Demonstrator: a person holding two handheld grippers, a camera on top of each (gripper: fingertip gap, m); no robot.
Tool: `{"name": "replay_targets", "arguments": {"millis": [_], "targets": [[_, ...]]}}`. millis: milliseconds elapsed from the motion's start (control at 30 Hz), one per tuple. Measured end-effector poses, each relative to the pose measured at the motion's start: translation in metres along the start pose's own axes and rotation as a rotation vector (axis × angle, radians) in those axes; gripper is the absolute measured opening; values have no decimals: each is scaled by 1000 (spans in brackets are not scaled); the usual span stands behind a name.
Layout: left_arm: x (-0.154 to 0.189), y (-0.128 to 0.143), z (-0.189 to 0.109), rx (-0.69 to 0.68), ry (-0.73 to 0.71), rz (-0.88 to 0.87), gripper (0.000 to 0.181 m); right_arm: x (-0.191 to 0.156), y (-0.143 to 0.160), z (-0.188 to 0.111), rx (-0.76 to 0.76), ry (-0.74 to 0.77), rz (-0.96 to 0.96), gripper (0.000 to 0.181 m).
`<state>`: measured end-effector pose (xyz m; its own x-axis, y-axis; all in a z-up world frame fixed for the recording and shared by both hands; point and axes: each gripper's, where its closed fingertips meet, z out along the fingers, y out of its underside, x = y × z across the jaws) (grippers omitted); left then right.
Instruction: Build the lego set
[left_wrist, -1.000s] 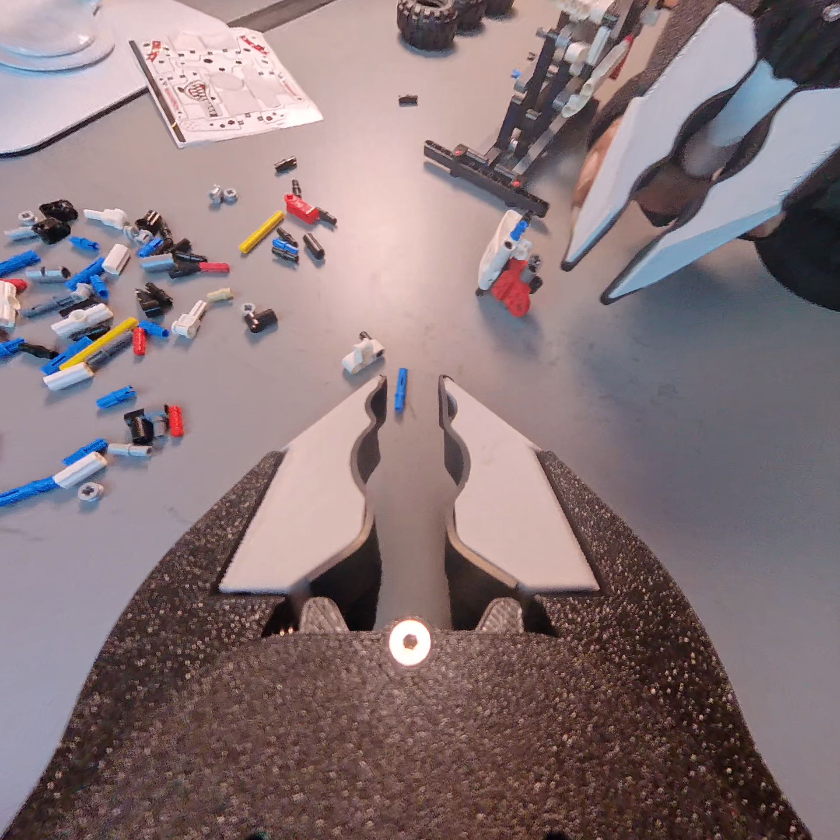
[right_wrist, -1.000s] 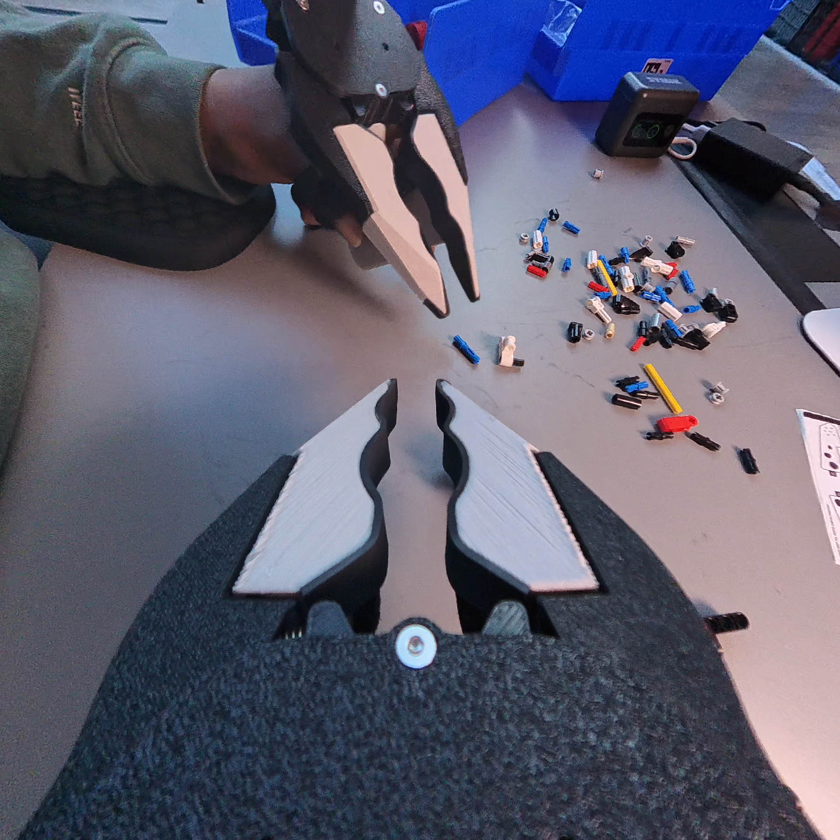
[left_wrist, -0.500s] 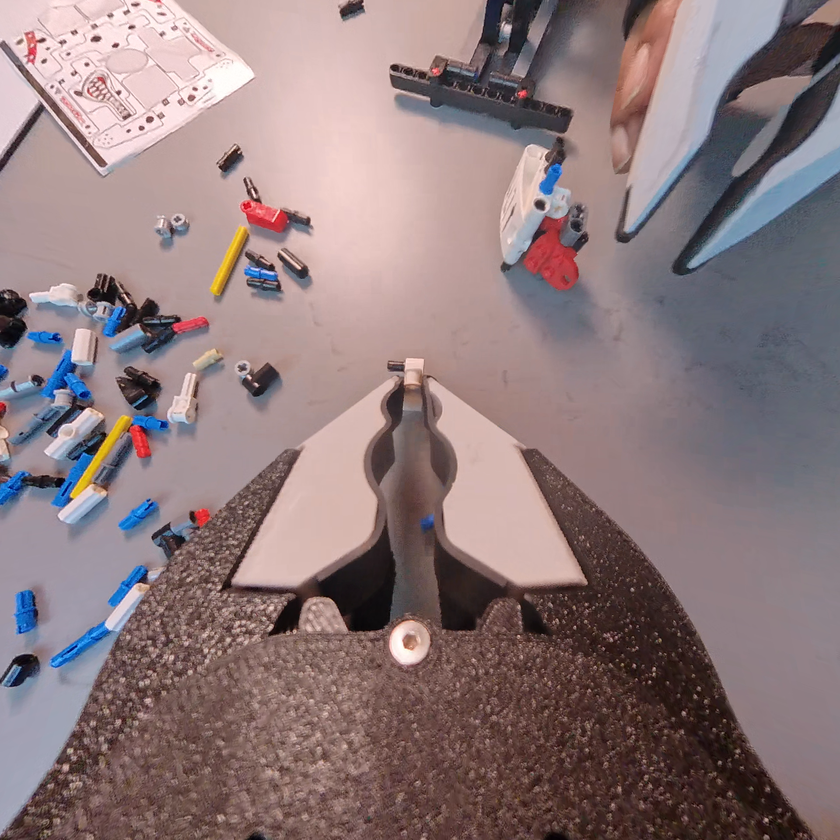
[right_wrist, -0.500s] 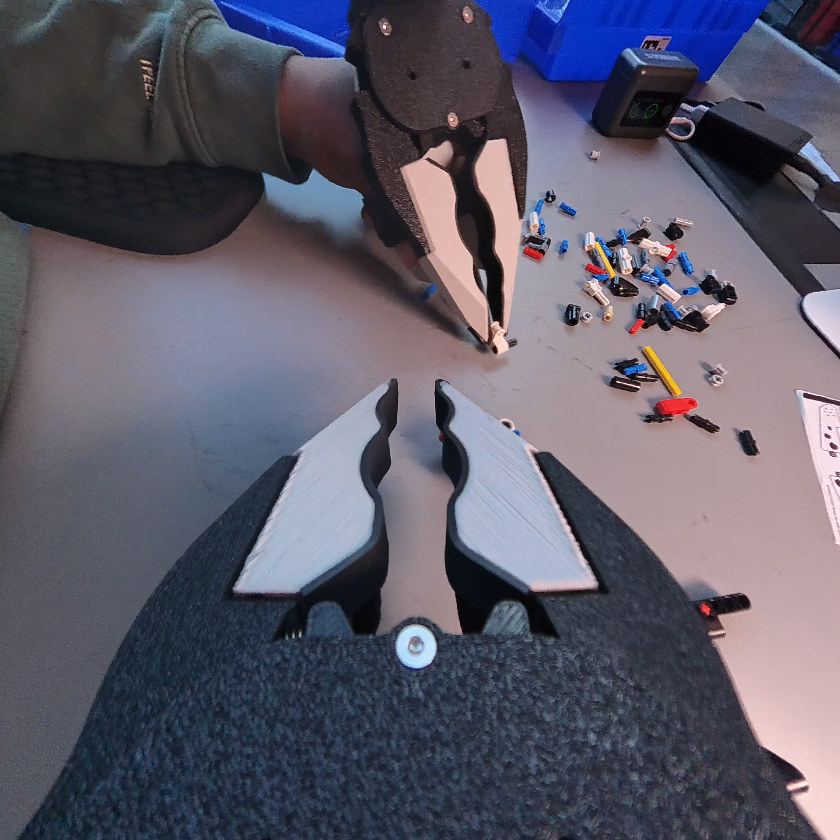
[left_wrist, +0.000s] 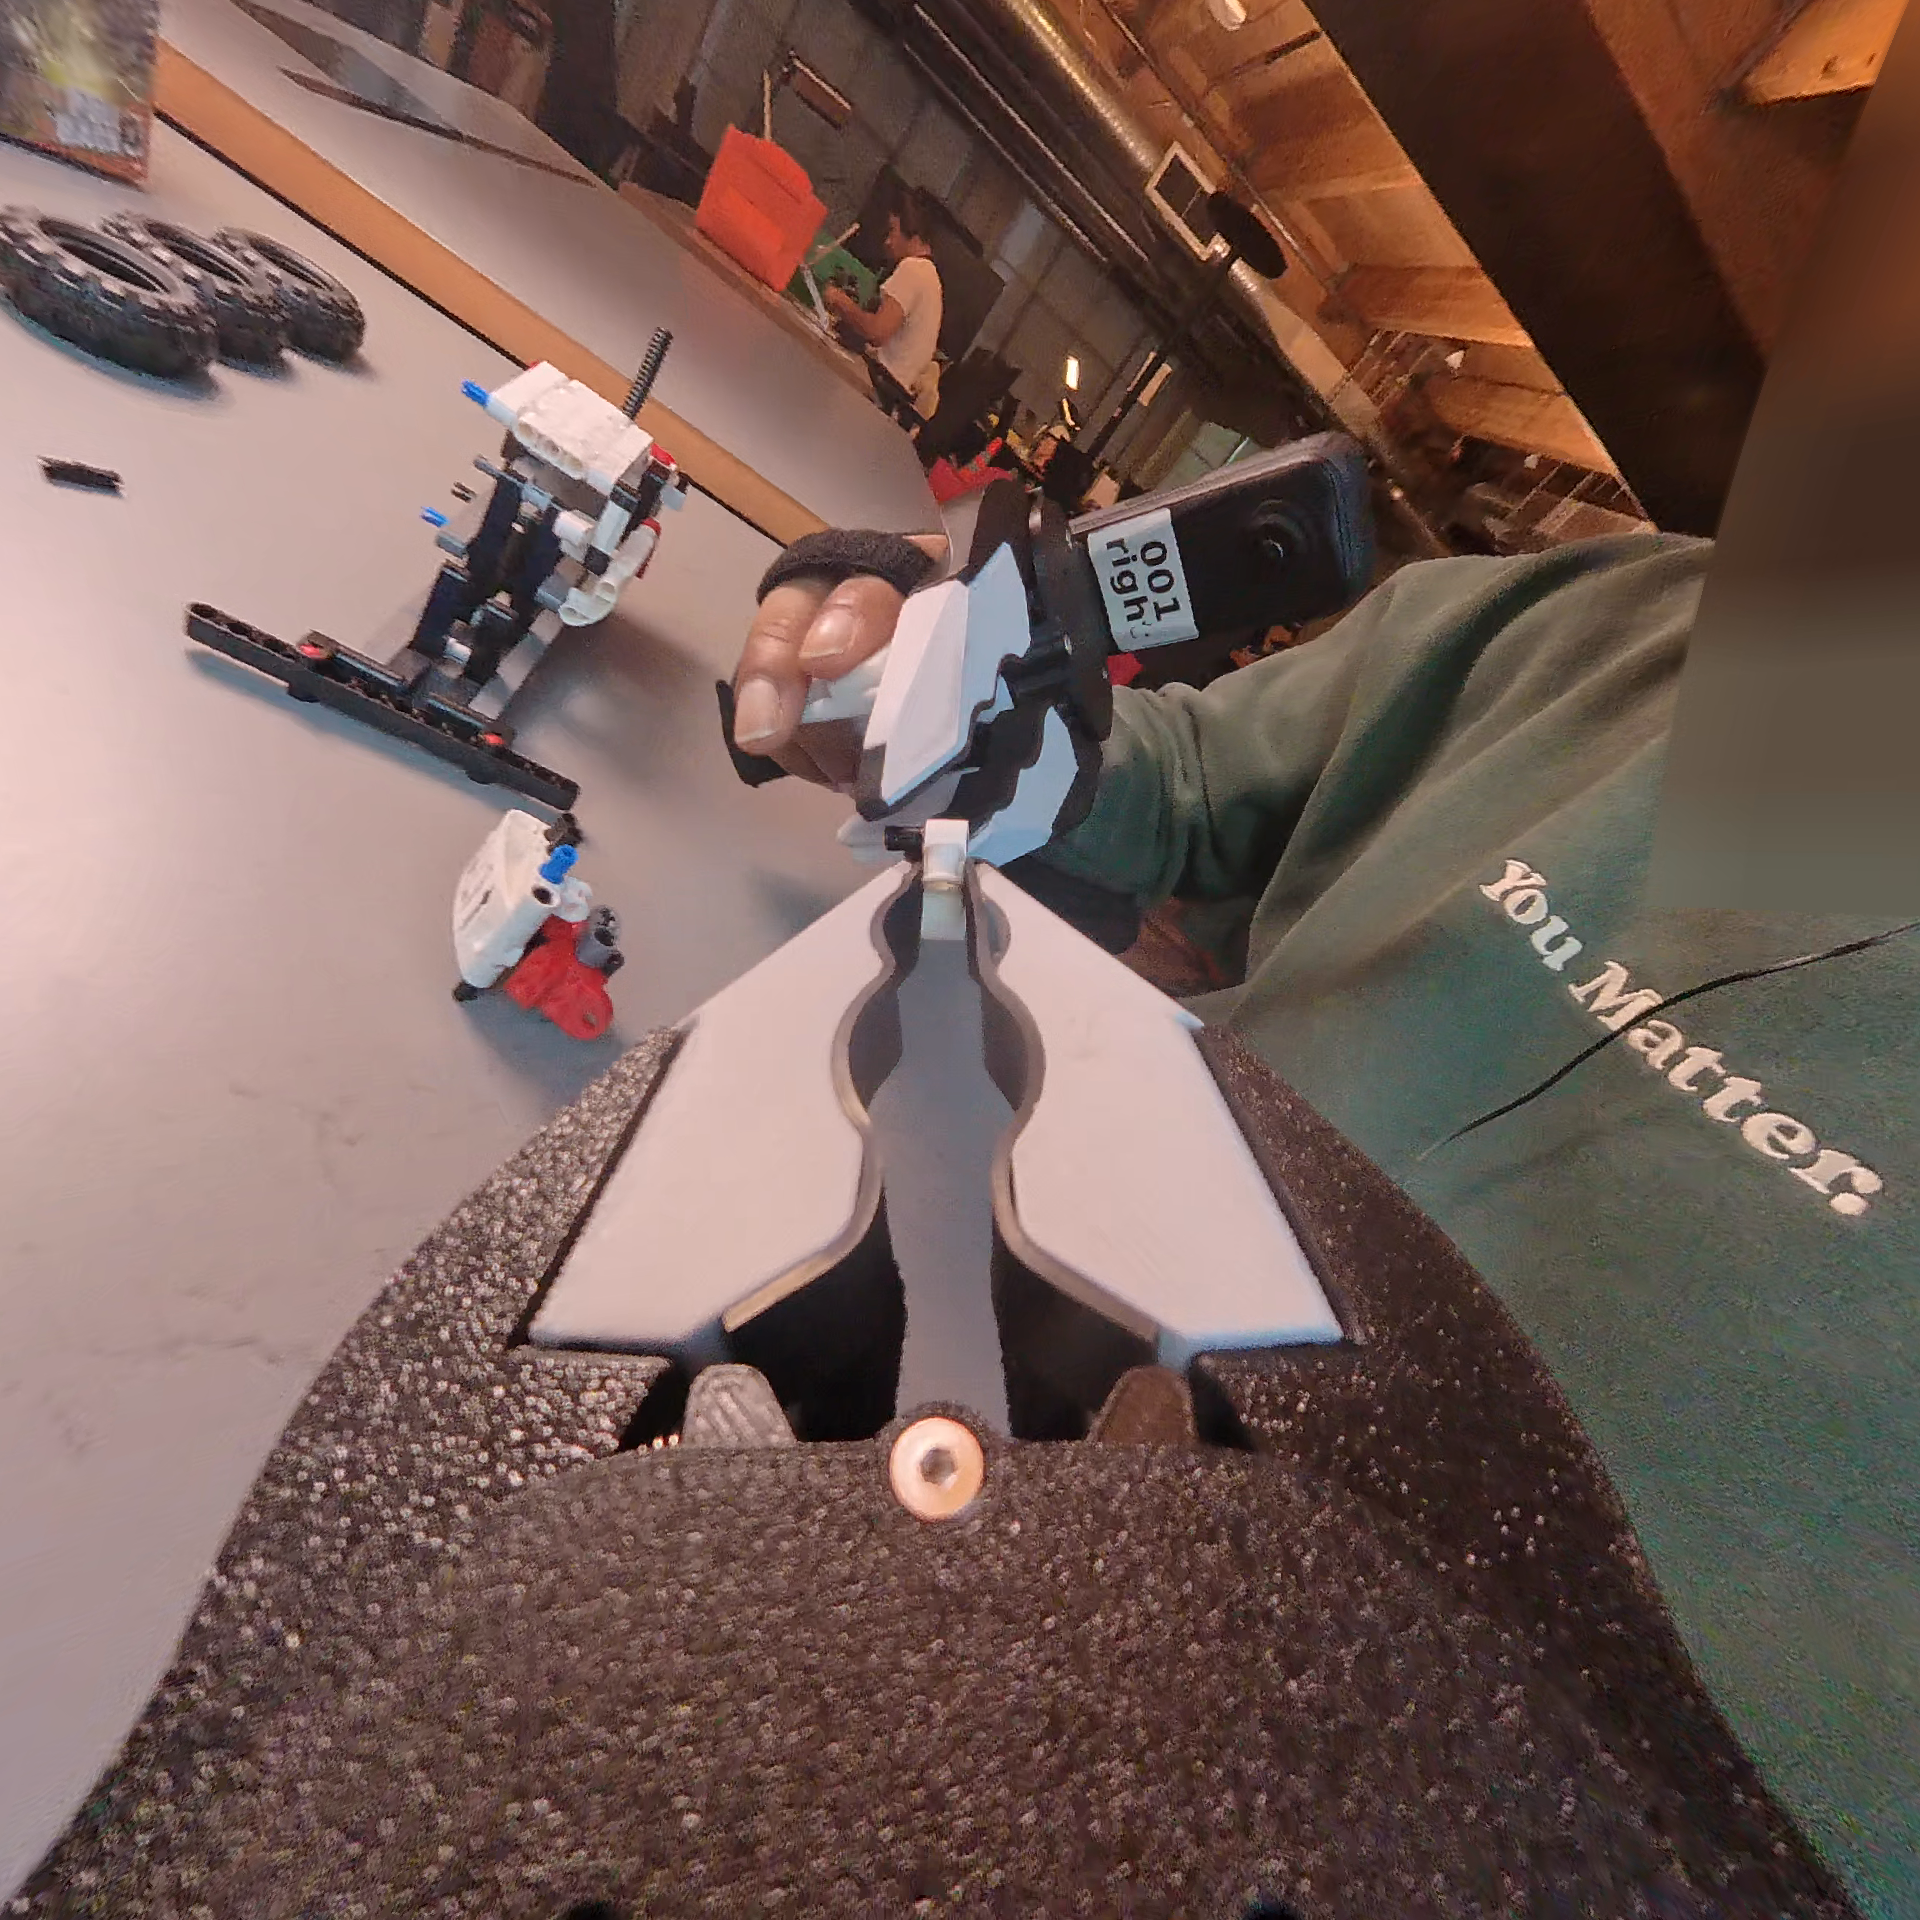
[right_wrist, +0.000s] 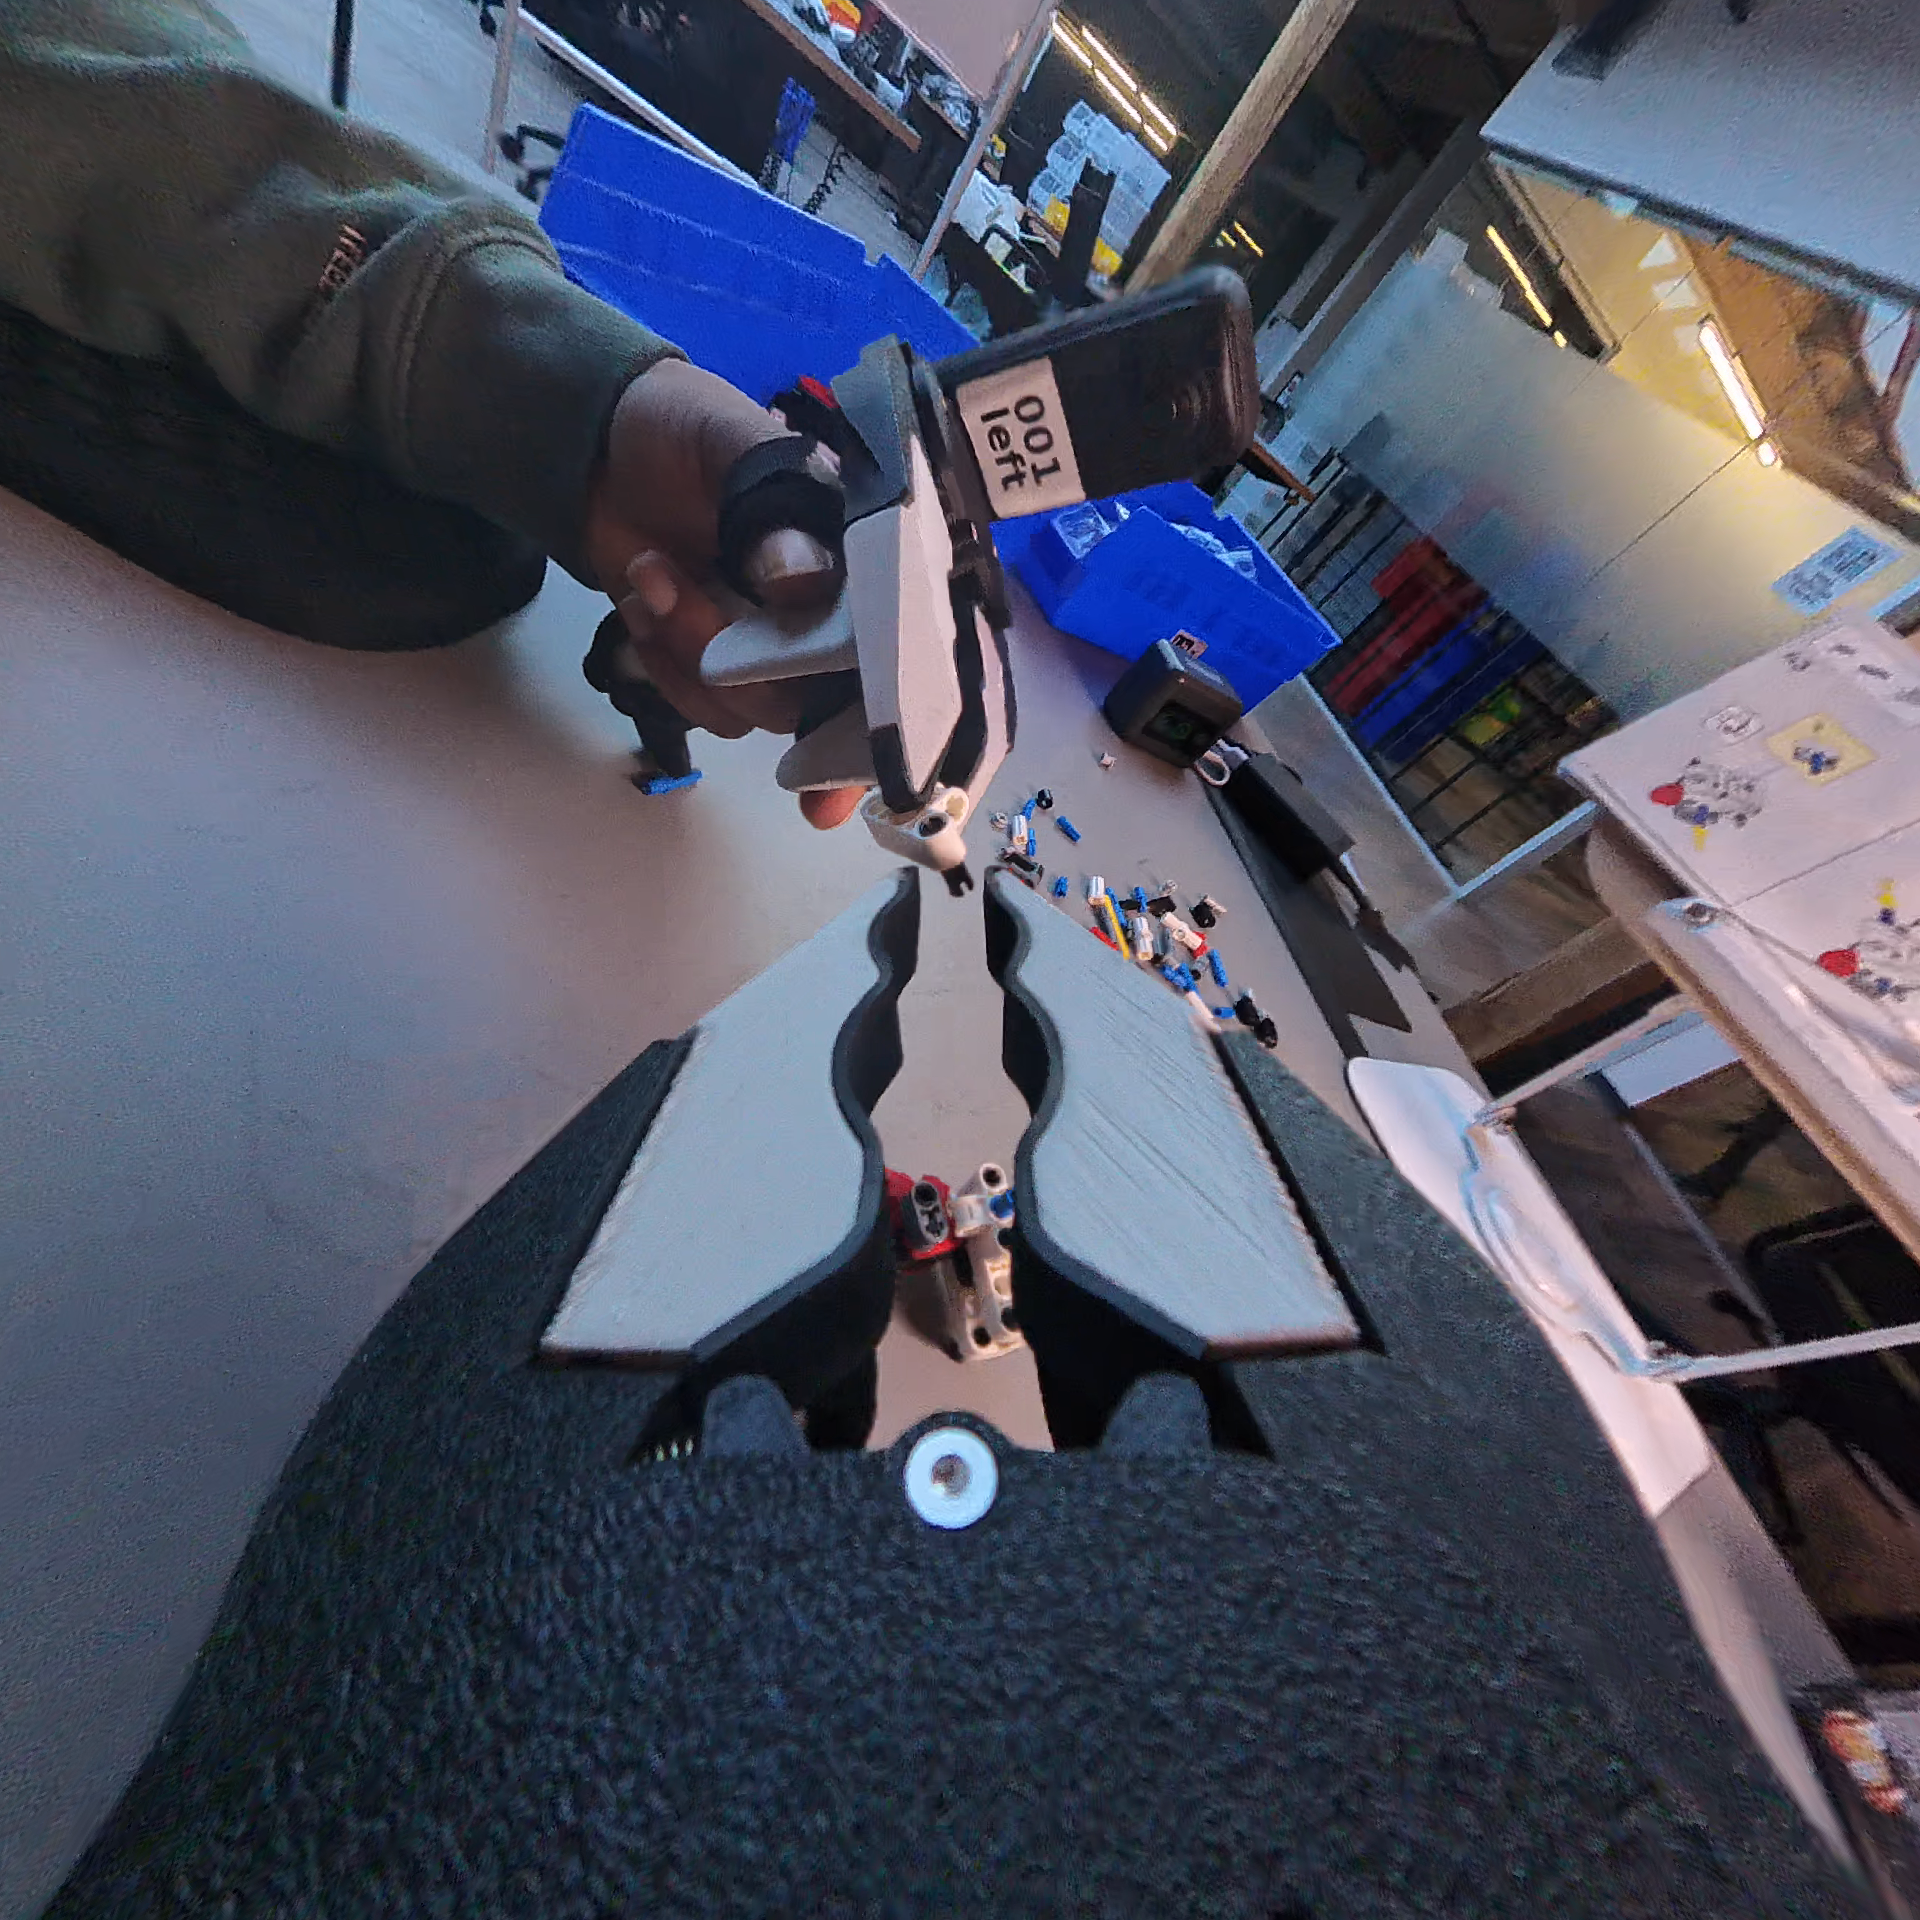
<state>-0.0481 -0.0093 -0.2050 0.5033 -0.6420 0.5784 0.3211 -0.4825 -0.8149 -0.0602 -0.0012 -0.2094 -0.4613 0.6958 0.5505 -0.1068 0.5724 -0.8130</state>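
White connector (left_wrist: 943, 871) in left hand-held gripper (left_wrist: 943, 883)

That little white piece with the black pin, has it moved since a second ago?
Yes. The white piece lay on the table beside the loose parts; now the left gripper holds it up, above the table.

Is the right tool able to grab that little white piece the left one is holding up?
Probably yes. The right tool is open, and the white piece hangs just beyond its tips in the left tool, with nothing between.
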Motion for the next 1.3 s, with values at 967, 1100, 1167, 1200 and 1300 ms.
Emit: {"name": "replay_targets", "arguments": {"millis": [967, 1100, 1167, 1200, 1300], "targets": [[21, -9, -7, 54, 102, -58, 7, -16, 22, 3, -192, -133, -63, 3], [-4, -4, -18, 4, -98, 45, 7, -29, 44, 1, -263, -203, 77, 4], [-27, 14, -18, -150, -287, 183, 7, -29, 49, 2, -273, -210, 89, 4], [-36, 23, -18, -226, -370, 263, 7, -30, 52, 1, -284, -221, 104, 4], [-57, 51, -16, -441, -530, 439, 8, -31, 60, -1, -310, -232, 130, 4]]}}
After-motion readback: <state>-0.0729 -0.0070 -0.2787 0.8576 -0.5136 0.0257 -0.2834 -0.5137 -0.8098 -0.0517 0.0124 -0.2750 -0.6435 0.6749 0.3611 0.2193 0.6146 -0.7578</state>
